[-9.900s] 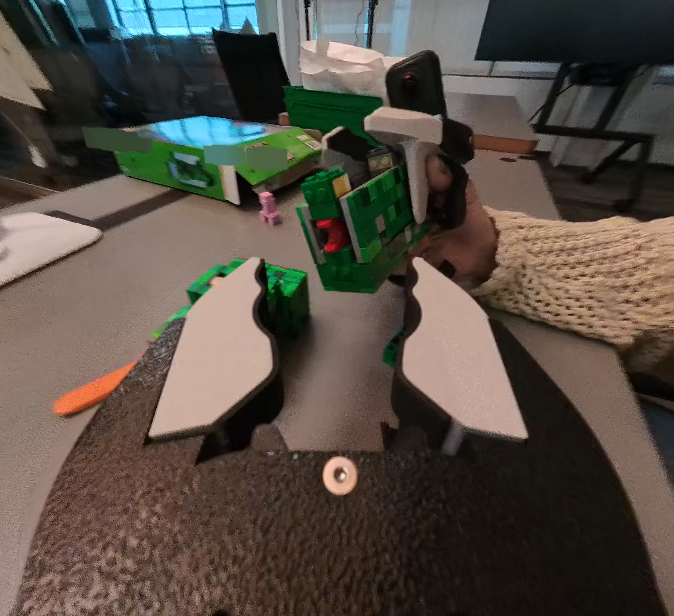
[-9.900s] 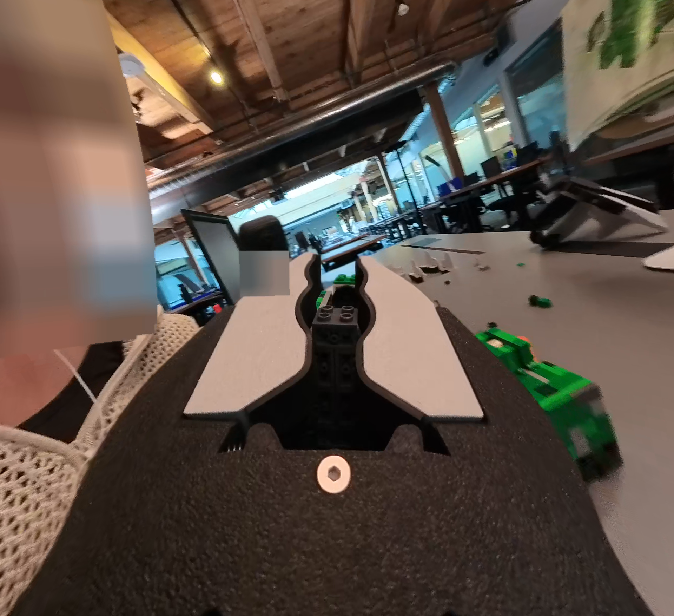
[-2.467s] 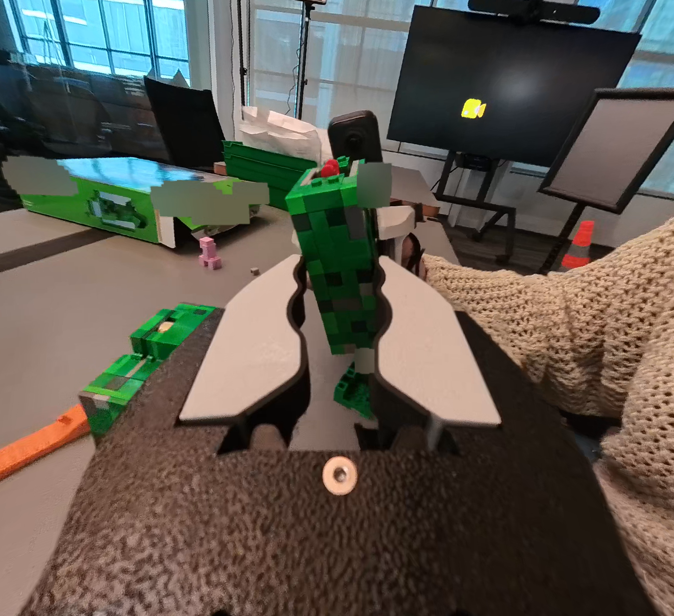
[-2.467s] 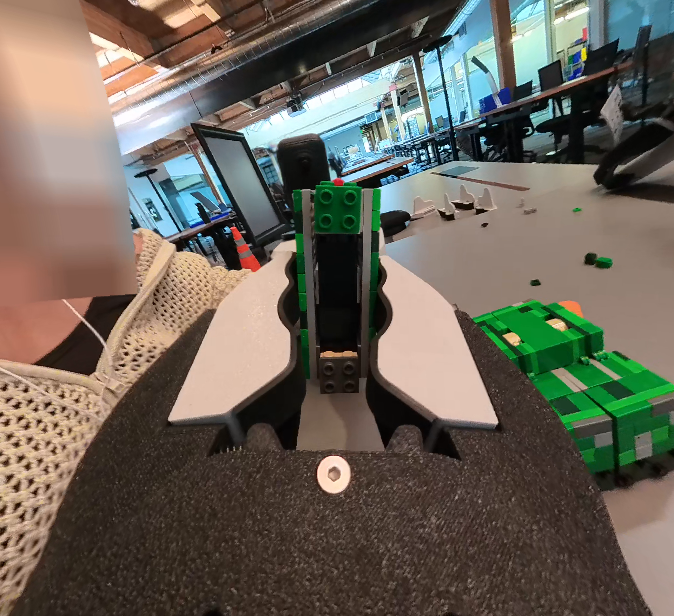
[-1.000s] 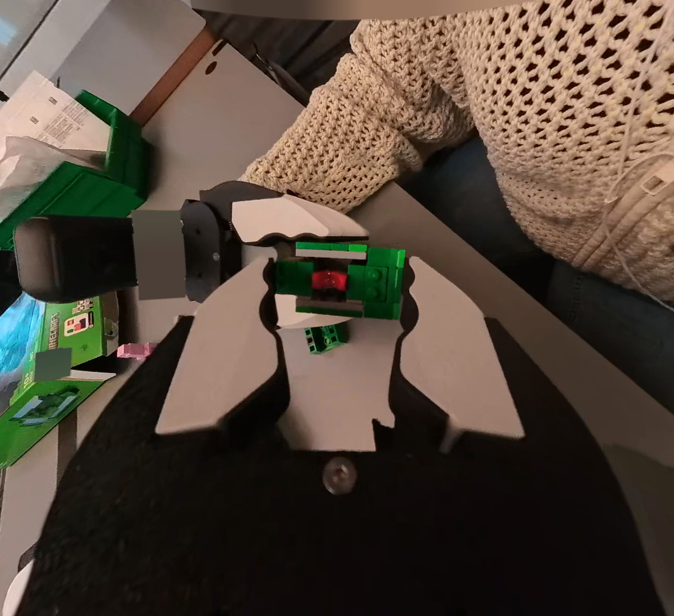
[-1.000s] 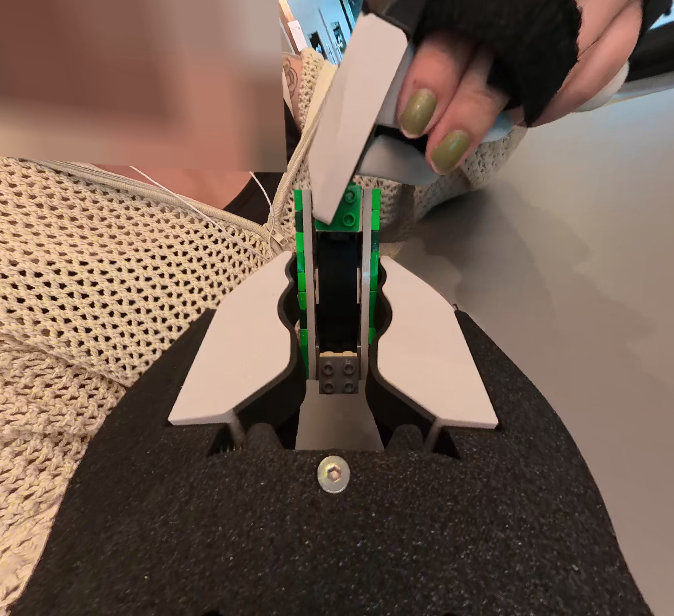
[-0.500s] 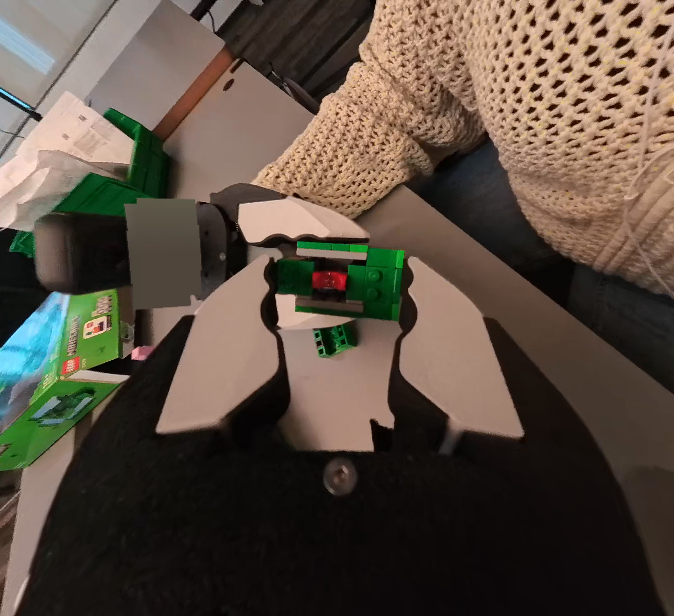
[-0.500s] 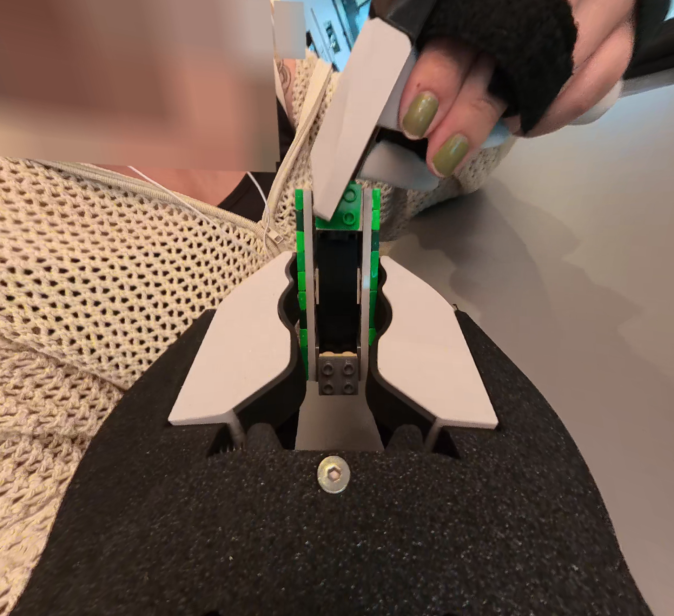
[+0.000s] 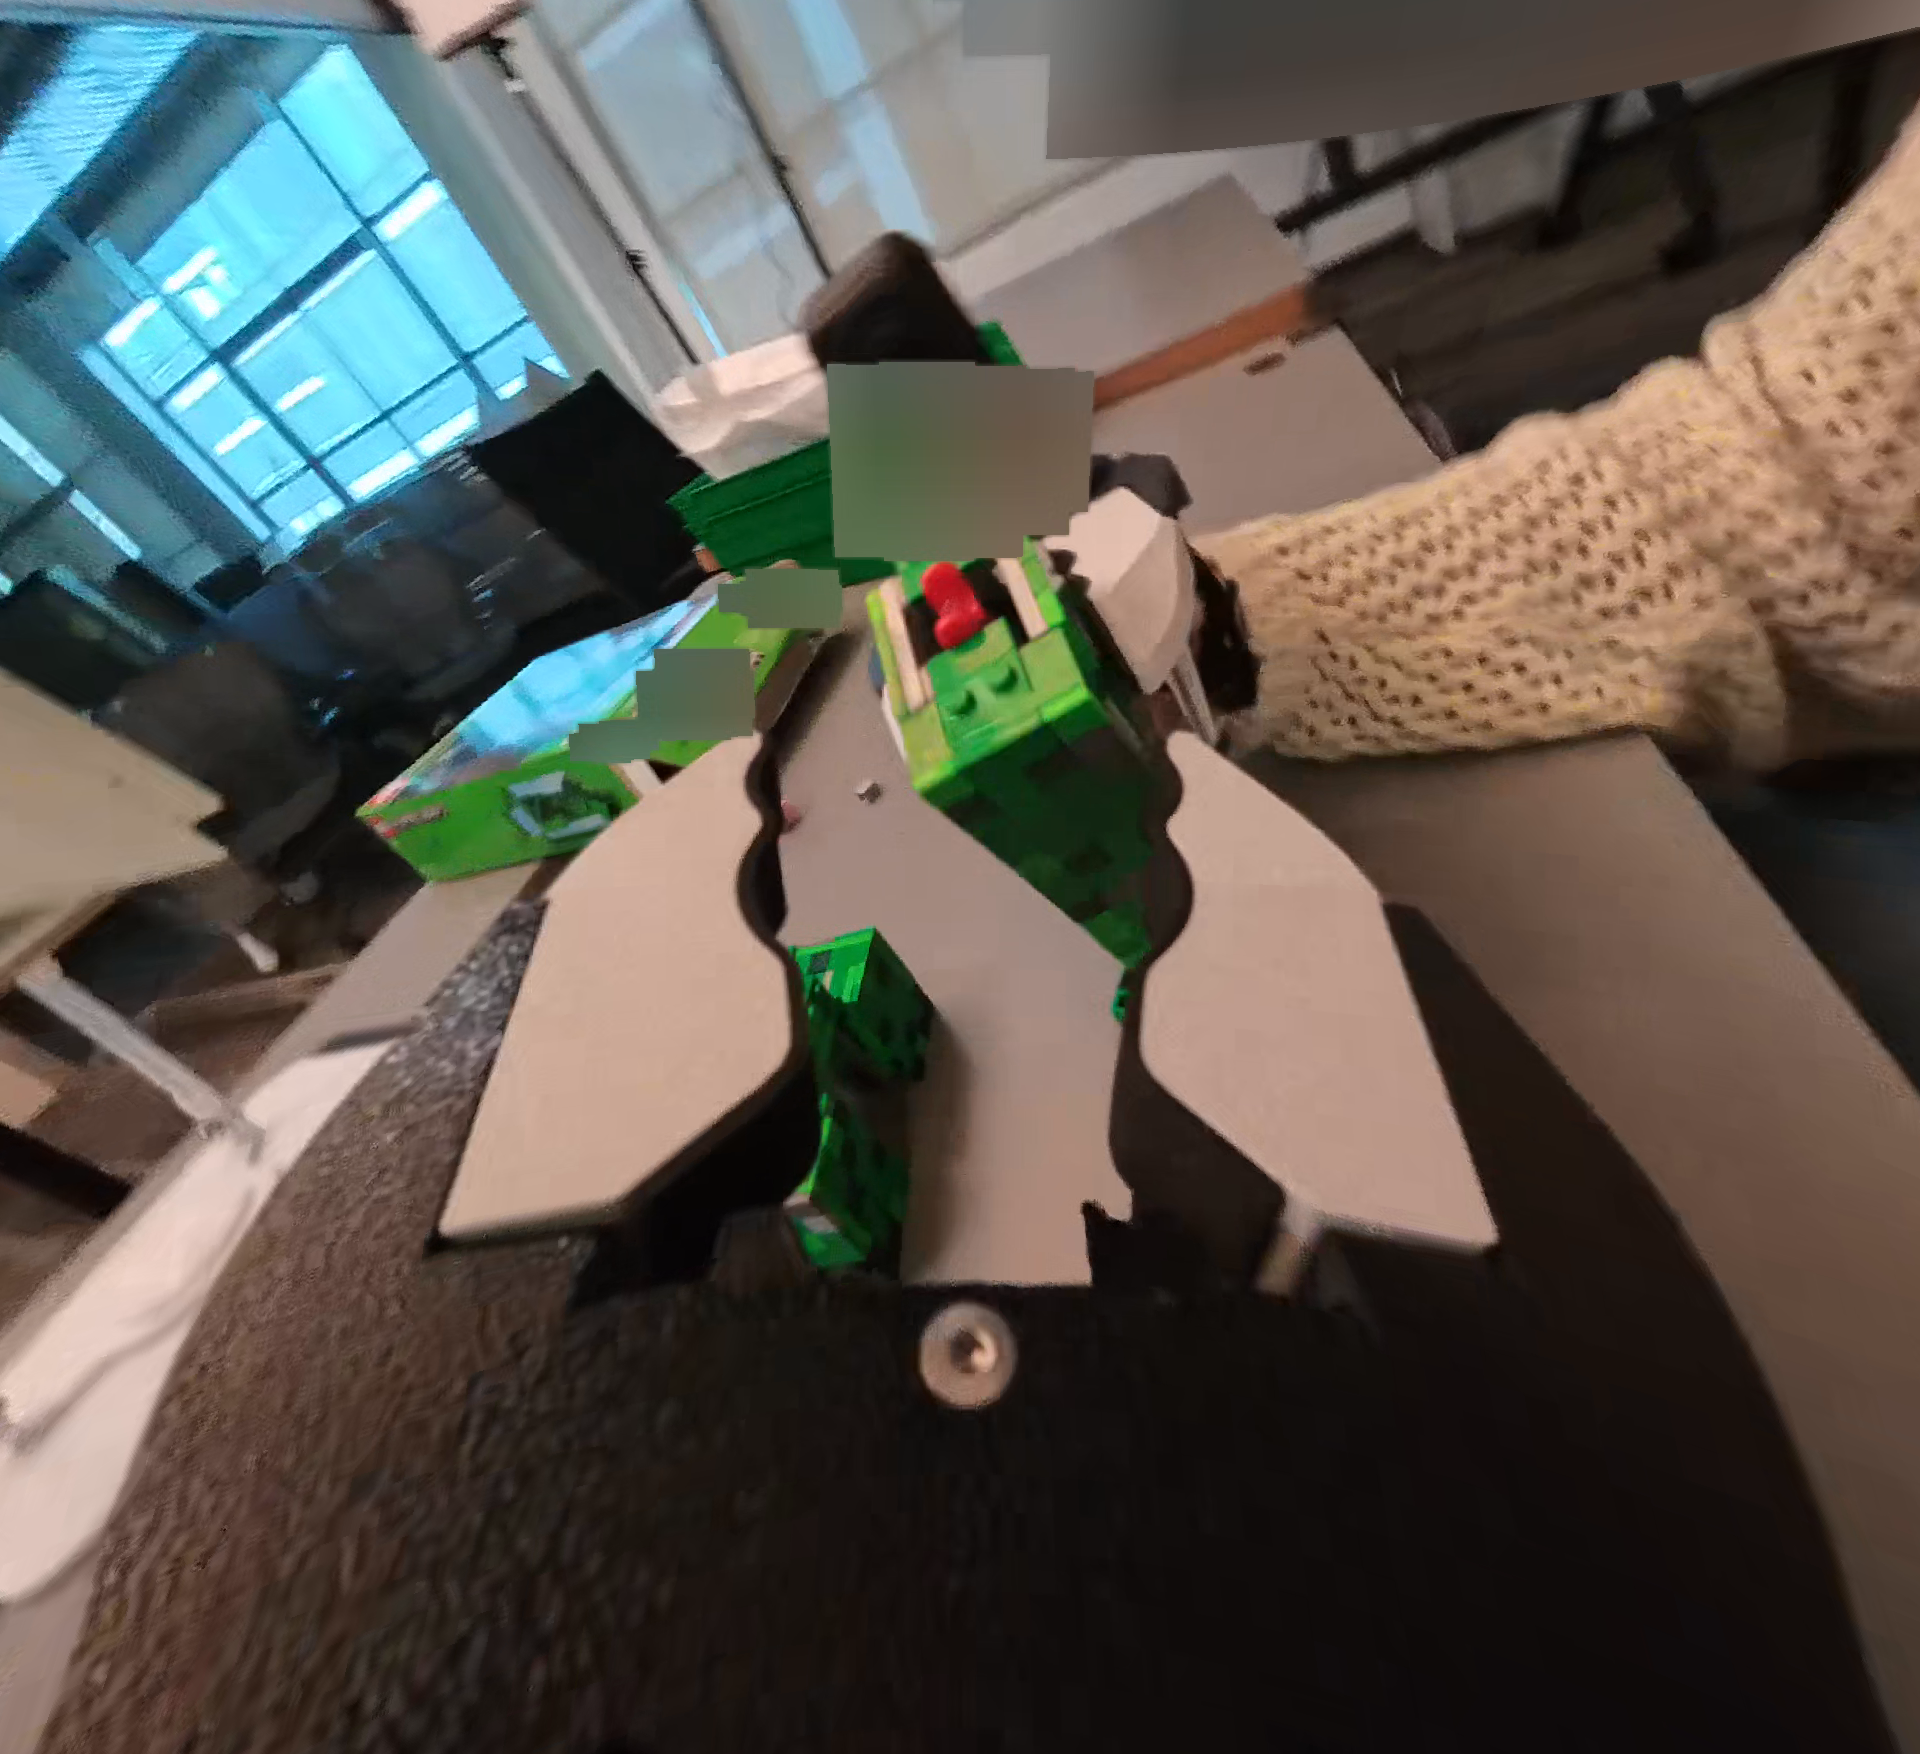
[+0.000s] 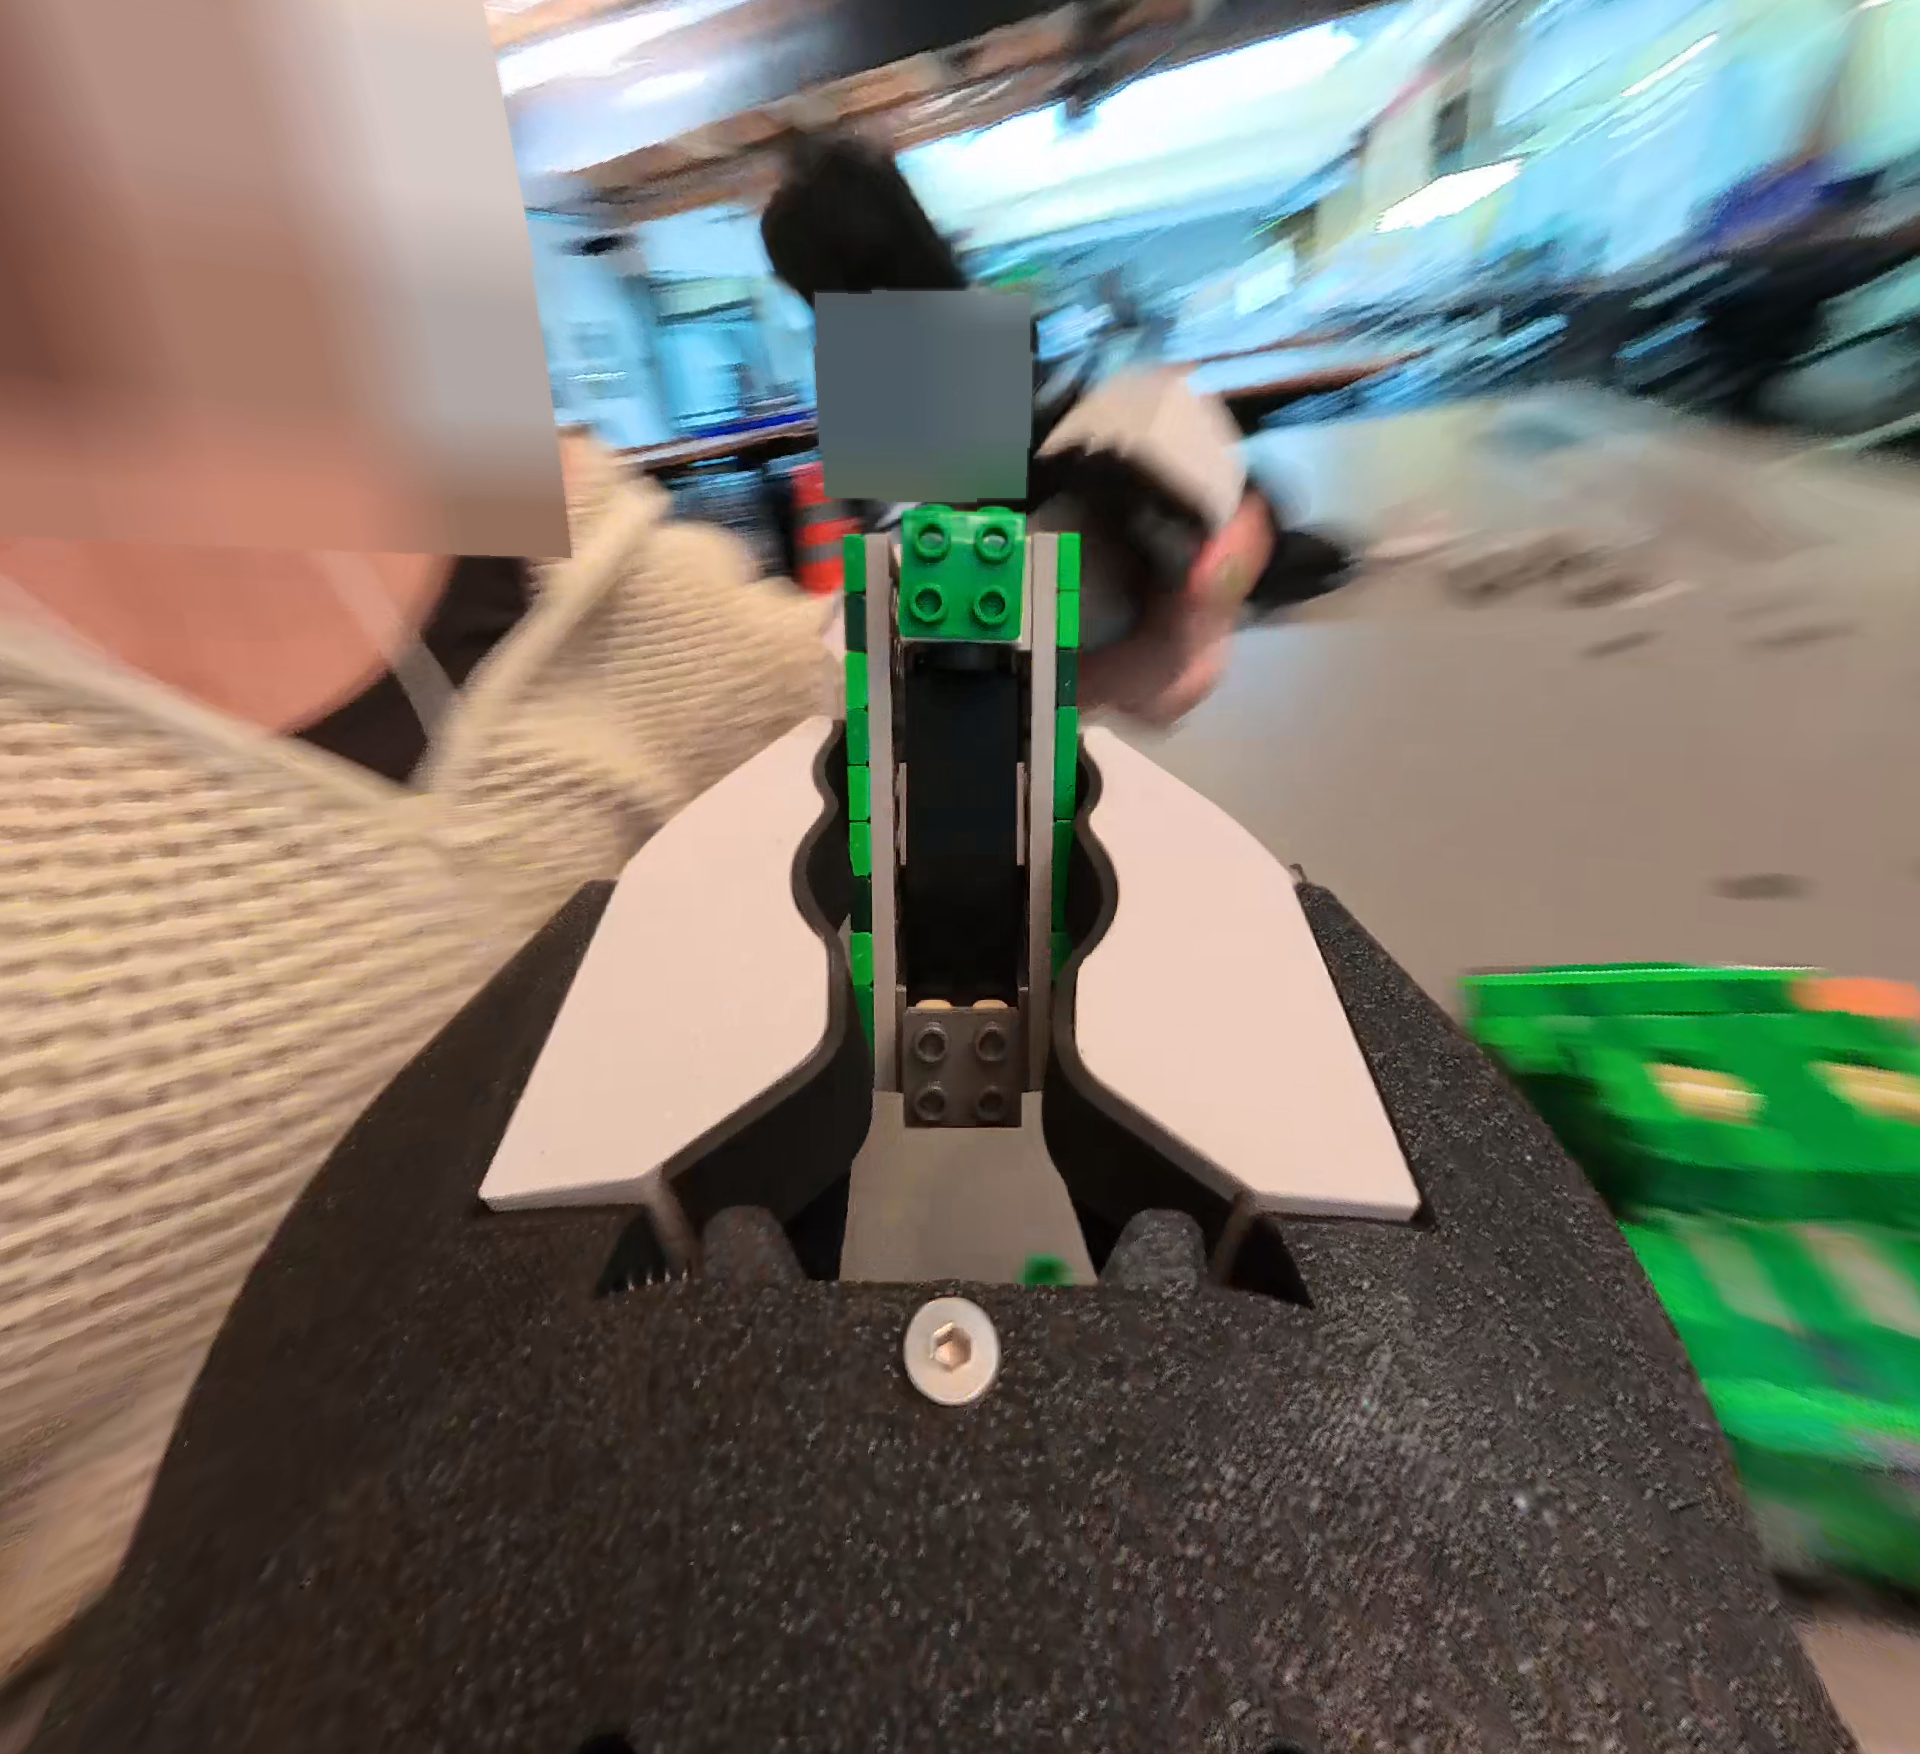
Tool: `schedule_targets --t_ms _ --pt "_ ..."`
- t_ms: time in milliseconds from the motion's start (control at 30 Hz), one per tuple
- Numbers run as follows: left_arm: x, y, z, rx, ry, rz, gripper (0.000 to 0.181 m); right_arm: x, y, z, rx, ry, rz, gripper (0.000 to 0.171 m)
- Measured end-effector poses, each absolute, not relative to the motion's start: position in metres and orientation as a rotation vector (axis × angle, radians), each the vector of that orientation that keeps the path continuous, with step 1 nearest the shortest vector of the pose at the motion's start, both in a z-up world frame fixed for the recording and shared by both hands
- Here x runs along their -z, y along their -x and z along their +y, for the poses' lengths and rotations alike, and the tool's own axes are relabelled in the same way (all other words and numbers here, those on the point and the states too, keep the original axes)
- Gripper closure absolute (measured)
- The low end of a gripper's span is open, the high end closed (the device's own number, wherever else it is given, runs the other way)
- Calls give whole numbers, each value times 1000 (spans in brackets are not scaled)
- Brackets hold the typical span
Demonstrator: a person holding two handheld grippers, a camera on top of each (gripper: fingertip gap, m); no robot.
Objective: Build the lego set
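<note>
Lying on the grey table (image 9: 1558, 873) are a green box (image 9: 499, 800) and a green brick block (image 9: 862, 1008), the block showing between the spread, empty fingers of the left gripper (image 9: 961, 831). Beyond it, the right gripper (image 10: 961, 769) is clamped on a tall green brick tower (image 10: 961, 769), tilted, red piece (image 9: 951, 603) on top. A knit sleeve (image 9: 1558, 592) reaches in from the right.
</note>
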State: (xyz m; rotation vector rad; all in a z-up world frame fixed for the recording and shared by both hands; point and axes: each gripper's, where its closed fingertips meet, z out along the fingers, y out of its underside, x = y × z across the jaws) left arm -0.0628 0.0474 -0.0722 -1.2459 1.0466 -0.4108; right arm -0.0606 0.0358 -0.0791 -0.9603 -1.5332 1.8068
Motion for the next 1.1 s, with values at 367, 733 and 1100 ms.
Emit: schedule_targets --t_ms 367,733,1100 --pt "89 76 69 582 1365 751 148 68 69 65 -1608 983 -1296 134" --pt "92 77 79 431 1368 689 141 61 72 96 -1858 1165 -953 134" --pt "104 80 87 425 1428 669 143 76 73 126 -1704 1363 -797 134"
